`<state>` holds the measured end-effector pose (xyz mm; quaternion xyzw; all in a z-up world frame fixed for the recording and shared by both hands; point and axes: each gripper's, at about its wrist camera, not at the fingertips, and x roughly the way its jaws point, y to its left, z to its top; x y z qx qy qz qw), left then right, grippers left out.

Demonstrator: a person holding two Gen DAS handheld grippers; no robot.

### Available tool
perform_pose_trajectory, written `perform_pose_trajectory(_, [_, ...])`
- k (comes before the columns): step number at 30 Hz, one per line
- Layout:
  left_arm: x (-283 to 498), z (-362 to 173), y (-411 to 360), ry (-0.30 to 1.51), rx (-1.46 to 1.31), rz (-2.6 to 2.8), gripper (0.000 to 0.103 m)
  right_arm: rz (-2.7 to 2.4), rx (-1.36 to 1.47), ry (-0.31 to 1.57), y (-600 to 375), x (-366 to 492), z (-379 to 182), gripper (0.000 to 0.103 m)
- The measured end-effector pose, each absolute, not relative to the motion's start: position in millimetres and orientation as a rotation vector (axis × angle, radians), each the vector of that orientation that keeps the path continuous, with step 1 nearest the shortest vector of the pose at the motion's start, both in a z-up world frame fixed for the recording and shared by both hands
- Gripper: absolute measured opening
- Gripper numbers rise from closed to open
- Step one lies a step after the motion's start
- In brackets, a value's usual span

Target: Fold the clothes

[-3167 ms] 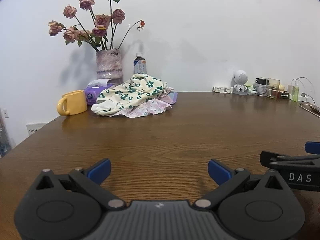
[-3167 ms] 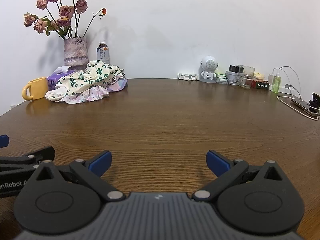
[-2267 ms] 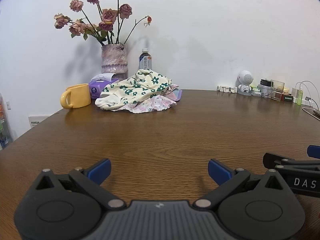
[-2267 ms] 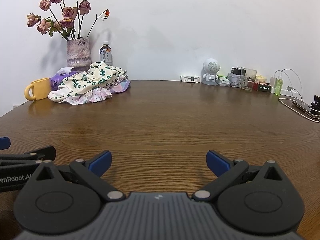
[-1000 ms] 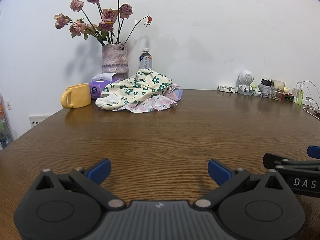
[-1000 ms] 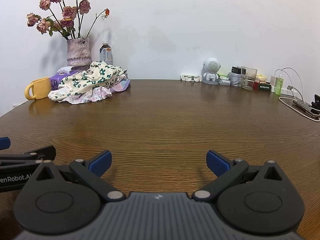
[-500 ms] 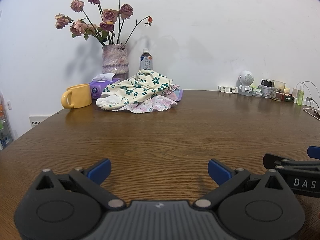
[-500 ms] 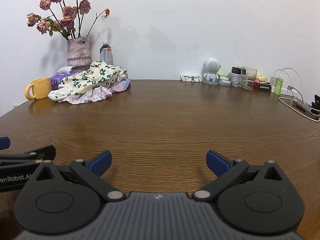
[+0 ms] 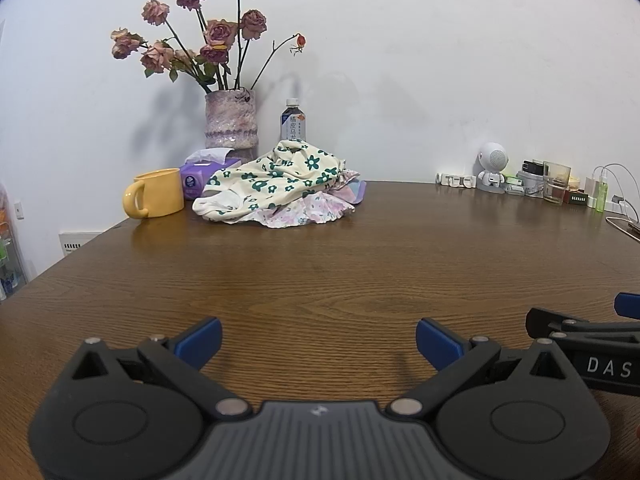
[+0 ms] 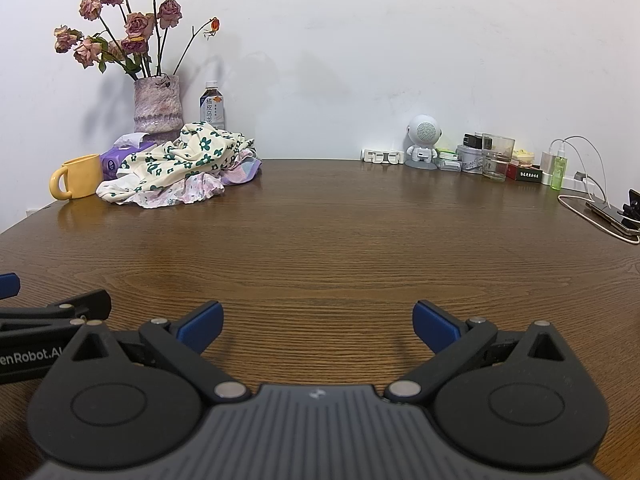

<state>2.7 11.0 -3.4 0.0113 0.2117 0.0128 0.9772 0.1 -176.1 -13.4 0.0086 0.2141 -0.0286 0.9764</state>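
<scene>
Both claws hover released and empty over the near side of the wooden table [image 9: 320, 264], the left gripper [image 9: 318, 340] beside the right gripper [image 10: 316, 326]. The crumpled clothes [image 9: 280, 184] lie at the table's far left, between a yellow mug [image 9: 154, 194] and a bottle [image 9: 293, 124].

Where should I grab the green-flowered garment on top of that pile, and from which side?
Probably pinch the green-flowered garment at its low front-left edge, coming straight across the bare table. That edge droops toward you, while the yellow mug, tissue box and vase crowd its left and back.
</scene>
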Motion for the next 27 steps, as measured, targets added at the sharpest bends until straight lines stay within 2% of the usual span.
perform_pose_trajectory(27, [3.5, -3.2, 11.9, 0.421, 0.024, 0.019, 0.103, -0.064, 0.013, 0.429, -174.9, -0.6, -13.3, 0.103])
